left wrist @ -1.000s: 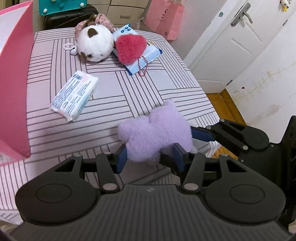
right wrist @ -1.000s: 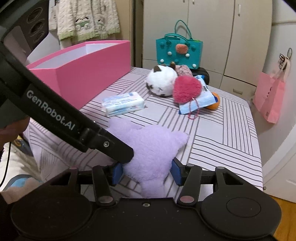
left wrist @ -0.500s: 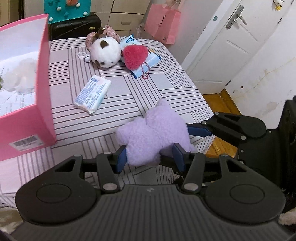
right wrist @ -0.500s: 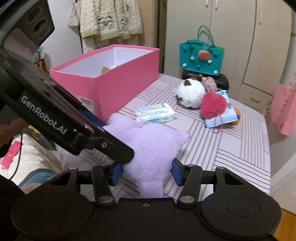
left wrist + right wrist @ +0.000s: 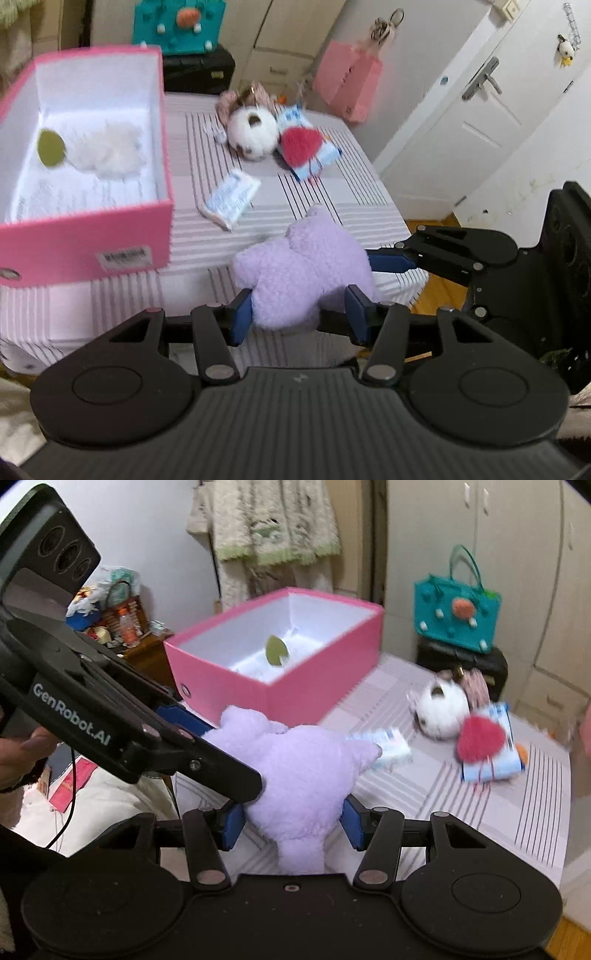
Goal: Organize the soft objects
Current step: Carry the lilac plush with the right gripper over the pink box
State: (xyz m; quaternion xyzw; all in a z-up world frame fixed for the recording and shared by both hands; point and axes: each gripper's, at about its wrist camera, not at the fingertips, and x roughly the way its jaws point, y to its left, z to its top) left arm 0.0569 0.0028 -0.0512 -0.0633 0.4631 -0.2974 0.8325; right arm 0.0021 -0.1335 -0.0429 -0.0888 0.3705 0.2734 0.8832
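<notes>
Both the left gripper (image 5: 299, 314) and the right gripper (image 5: 291, 823) have their jaws partly closed on the lilac plush toy (image 5: 303, 280), which hangs clear above the striped table (image 5: 325, 206), near its front corner. The plush could sag or twist free if the two hands drift apart. The pink box (image 5: 85, 247) stands open just to the left, its near wall the only edge to clear.
</notes>
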